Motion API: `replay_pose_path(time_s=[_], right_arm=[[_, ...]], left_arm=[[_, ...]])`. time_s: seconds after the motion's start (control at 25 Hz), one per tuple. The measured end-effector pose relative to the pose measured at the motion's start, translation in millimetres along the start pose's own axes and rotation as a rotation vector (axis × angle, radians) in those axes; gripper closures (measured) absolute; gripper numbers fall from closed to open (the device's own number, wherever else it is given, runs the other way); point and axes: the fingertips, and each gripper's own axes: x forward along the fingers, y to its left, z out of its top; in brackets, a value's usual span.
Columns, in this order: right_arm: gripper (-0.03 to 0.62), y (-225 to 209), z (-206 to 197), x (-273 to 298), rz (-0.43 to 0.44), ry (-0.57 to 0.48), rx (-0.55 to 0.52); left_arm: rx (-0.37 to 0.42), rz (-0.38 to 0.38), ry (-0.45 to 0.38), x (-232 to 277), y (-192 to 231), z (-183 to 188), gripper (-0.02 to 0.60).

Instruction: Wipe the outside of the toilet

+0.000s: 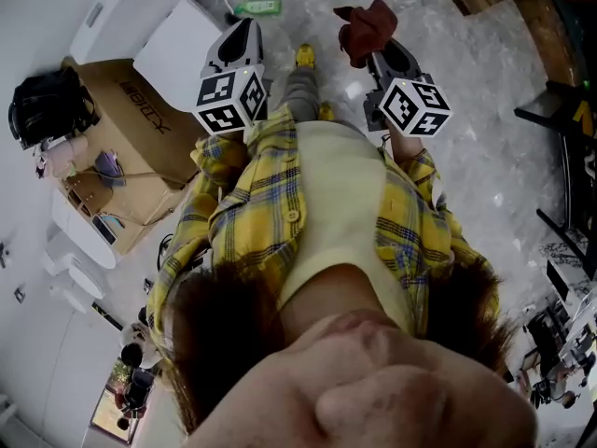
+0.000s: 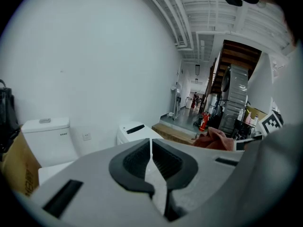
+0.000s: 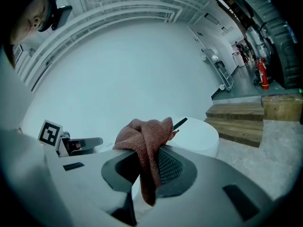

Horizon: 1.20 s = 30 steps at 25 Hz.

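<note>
While the right gripper (image 3: 147, 167) pinches a rust-brown terry cloth (image 3: 144, 134) by one fold, the white ceramic toilet (image 3: 201, 135) stands ahead, apart from it; left gripper (image 2: 151, 161) pressed together, empty; likely risk: cloth slips out w/ rubbing pressure, so bare jaws scrape ceramic.

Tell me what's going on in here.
A person in a yellow plaid shirt holds a gripper in each hand. The right gripper is shut on a reddish-brown cloth that hangs from its jaws. The left gripper is shut and empty. A white toilet stands ahead by the wall. The cloth does not look to be touching it, so wiping is not yet under way.
</note>
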Motion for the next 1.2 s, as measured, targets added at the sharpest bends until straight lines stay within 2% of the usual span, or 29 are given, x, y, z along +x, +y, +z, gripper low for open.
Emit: replay_pose_path(time_s=[0.4, 0.76, 1.2], right_arm=[[0.514, -24.2, 33.8, 71.0, -0.033, 0.022, -0.014], [0.514, -24.9, 76.5, 156.5, -0.002, 0.060, -0.035], [0.514, -16.7, 88.5, 231.6, 0.039, 0.126, -0.063]], left_arm=[[-0.041, -0.017, 0.004, 76.8, 32.9, 27.5, 0.561], [-0.084, 0.011, 0.024, 139.0, 81.0, 60.7, 0.561], [-0.125, 0.049, 0.065, 174.4, 129.9, 65.1, 0.561]])
